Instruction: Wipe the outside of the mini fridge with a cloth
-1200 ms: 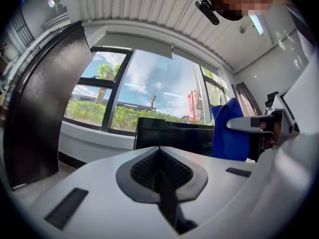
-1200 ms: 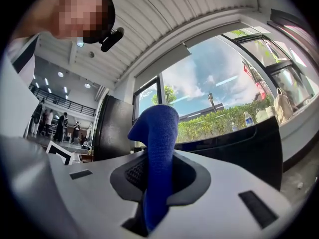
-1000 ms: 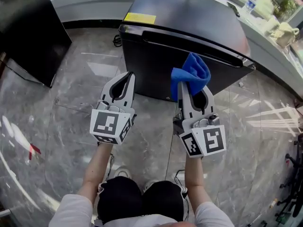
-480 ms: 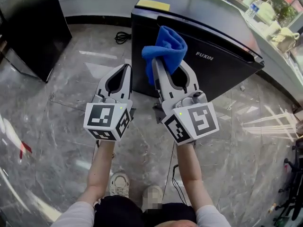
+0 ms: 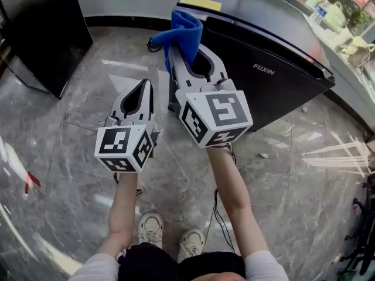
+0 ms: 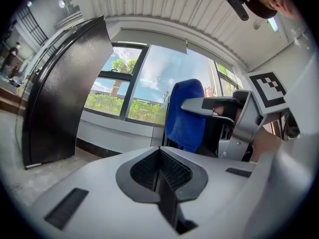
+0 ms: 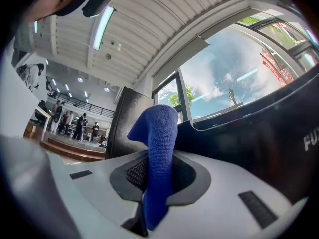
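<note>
Blue cloth held up at the mini fridge's corner

The mini fridge (image 5: 275,45) stands on the marble floor (image 5: 76,116) with its branded face toward the person. The blue cloth (image 5: 185,29) sits at its upper left corner — whether it touches the black surface I cannot tell. The right gripper (image 5: 188,54) is clamped on the cloth's lower part, leaving a loose bunch above the jaws, likely as the wiping pad. The left gripper (image 5: 142,89), jaws pressed together on nothing, hangs lower alongside — apparently just kept clear.

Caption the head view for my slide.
Right gripper holds a blue cloth by the black mini fridge; left gripper shut, empty.
</note>
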Available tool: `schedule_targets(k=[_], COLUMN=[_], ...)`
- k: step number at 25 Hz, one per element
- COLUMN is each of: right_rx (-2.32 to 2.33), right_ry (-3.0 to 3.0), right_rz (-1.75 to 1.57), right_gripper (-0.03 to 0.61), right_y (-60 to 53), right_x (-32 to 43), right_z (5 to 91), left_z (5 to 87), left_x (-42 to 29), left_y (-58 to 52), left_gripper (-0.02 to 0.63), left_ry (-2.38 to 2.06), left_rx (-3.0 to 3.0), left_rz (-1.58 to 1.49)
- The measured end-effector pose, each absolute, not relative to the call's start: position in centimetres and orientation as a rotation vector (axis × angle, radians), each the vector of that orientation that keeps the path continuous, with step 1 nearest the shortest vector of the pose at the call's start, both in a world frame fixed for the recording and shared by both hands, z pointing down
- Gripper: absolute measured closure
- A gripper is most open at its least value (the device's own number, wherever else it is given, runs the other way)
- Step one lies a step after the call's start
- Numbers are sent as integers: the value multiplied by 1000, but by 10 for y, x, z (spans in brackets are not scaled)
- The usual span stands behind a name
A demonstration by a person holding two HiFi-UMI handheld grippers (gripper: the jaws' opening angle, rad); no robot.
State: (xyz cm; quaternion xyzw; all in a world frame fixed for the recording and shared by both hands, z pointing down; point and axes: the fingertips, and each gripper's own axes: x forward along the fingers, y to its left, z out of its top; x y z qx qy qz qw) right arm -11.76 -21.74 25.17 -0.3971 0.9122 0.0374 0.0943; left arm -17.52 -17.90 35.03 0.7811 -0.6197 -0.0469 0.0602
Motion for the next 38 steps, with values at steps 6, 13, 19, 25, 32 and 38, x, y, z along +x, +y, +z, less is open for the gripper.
schedule_targets(k=[6,13,19,25,32,38], right_rx=[-1209,-1287,-1344,-1411,-1485,-1591], right_ry=[2730,2698,2676,2637,2598,2541], right_rz=[112,166,152,128,108,122], right_gripper=[503,503,503,503,503,503], right_y=[-230,-228,-225,-221,-219,-214], right_x=[-123,-110,-89,-61,-22,25], right_z=[256,254,255,252,253,251], left_z=[355,361,362,363,361,350], left_x=[-159,-139,-123,-96,-67,-27], left_y=[-183,-186,-189,-187,-186,-183], left_gripper=[609,609,609,609,609,609], left_ry=[-1843,-1800,-1764,-1694,-1623,-1530], left_rx=[2392,2420,2444,2498,2538,2622], left_rz=[-111,-90,-96,-71,-80,-84])
